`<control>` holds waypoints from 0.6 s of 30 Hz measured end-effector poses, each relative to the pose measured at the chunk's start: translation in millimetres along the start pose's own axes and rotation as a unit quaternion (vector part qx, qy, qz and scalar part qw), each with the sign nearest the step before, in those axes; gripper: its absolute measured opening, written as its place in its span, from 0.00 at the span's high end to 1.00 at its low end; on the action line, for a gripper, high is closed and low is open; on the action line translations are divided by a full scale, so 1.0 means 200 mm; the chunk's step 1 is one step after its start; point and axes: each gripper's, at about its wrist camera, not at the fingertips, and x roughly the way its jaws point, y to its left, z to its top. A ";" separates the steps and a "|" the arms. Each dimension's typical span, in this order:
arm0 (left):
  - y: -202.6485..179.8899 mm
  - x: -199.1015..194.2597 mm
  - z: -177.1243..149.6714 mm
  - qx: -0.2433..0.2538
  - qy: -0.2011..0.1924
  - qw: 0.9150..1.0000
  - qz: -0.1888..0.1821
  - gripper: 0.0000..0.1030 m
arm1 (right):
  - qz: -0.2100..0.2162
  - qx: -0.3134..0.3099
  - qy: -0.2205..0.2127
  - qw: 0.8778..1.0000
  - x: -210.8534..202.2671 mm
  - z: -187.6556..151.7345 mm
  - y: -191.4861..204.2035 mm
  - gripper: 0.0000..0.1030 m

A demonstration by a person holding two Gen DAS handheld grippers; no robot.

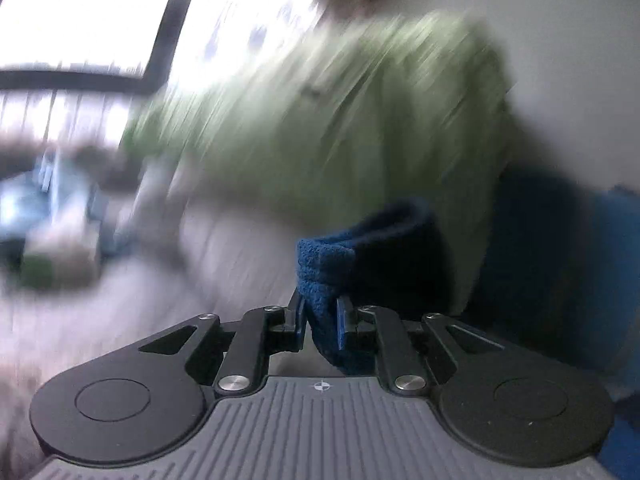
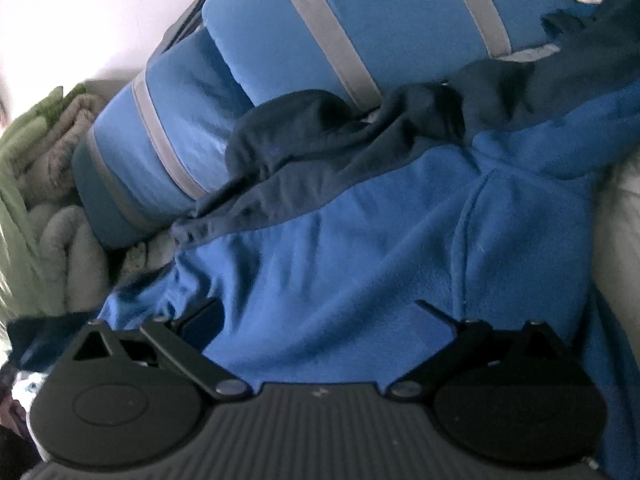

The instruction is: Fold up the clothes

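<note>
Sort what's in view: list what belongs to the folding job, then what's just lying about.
Job:
blue fleece garment
fleece edge pinched in the left gripper
right gripper, jaws wide over the fleece

Lying about:
blue bedding with grey stripes
green cloth
grey blanket

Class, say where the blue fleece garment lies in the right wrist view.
The blue fleece garment fills the centre and right of the right wrist view, directly ahead of the right gripper, with the blue grey-striped cushions behind it.

Blue grey-striped cushions [image 2: 304, 52], window [image 1: 80, 12]
</note>
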 end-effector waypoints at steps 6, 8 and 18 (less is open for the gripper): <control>0.17 0.05 -0.28 -0.066 0.079 0.994 0.038 0.85 | -0.017 -0.017 0.001 1.000 0.03 -0.01 0.01 0.01; 0.16 0.03 -0.30 -0.053 0.083 0.994 0.039 0.83 | -0.021 -0.016 0.004 1.000 0.03 -0.01 0.00 0.01; -0.07 -0.10 -0.05 0.013 0.060 0.998 -0.006 0.21 | -0.031 -0.017 0.014 0.999 0.02 -0.01 0.00 0.01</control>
